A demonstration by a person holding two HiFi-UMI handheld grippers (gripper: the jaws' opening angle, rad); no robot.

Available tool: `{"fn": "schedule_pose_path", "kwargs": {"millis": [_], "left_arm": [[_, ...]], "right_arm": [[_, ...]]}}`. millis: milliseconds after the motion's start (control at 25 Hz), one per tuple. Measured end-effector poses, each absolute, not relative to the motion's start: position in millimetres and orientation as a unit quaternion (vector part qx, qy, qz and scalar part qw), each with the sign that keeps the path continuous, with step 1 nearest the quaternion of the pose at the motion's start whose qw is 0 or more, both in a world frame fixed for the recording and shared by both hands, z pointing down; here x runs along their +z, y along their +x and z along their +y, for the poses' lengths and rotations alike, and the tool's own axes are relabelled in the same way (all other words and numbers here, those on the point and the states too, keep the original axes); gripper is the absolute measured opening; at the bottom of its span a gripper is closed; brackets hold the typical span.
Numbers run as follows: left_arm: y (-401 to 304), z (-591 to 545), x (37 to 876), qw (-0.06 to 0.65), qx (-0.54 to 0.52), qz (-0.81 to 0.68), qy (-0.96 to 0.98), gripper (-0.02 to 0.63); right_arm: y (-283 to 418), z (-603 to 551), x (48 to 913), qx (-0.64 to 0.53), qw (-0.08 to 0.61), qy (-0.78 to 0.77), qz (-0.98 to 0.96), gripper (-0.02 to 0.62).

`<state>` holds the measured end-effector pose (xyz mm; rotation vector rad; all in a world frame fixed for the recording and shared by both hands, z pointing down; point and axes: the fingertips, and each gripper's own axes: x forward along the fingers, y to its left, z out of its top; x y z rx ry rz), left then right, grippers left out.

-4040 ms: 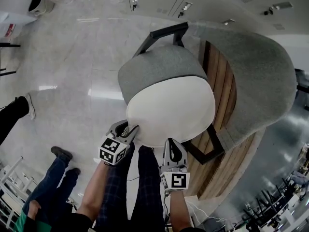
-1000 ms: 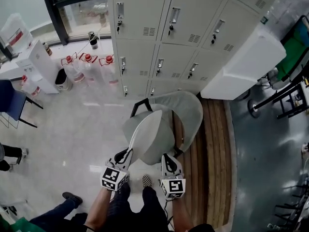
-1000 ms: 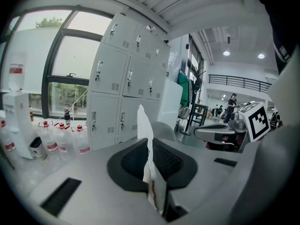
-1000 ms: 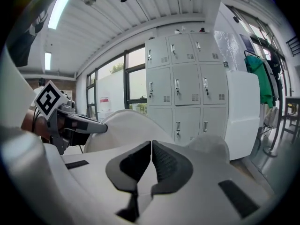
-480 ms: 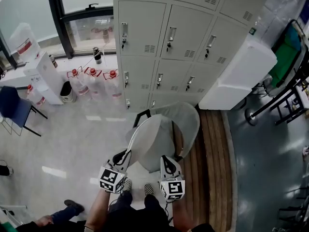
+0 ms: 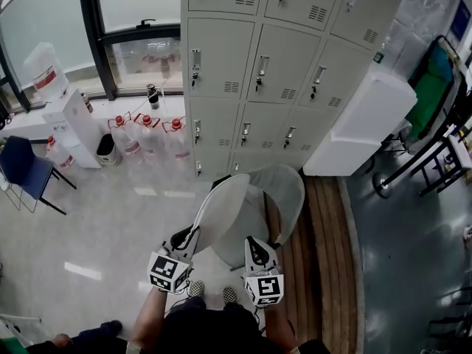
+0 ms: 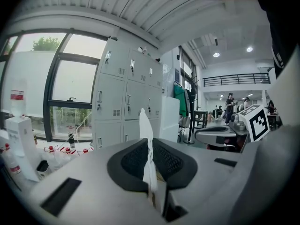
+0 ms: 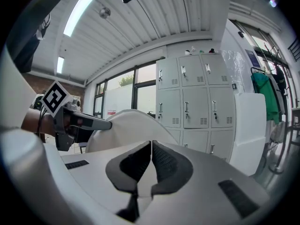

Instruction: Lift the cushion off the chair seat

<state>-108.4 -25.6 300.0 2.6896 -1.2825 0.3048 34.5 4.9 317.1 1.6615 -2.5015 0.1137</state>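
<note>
— Changed since a second ago?
— The cushion (image 6: 232, 212) stands higher, tilted above the chair (image 6: 284, 186); left gripper (image 6: 189, 236) and right gripper (image 6: 255, 245) pinch its near edge.
— Gripper views?
— They show fabric clamped between the fingers (image 7: 133, 161); the head view doesn't.

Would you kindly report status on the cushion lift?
Left gripper, right gripper both shut on cushion edge. Cushion tilted, raised over chair. Nothing visible in the way.

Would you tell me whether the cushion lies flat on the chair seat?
No, the cushion stands tilted steeply up in front of the chair.
</note>
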Motion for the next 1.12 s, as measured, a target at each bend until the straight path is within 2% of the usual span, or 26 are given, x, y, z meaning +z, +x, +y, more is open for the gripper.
{"fn": "schedule_pose_path", "kwargs": {"millis": [1120], "left_arm": [[-120, -12, 286, 0.057, 0.104, -0.422, 0.899, 0.038]], "right_arm": [[19, 8, 295, 0.023, 0.046, 0.549, -0.834, 0.031]]}}
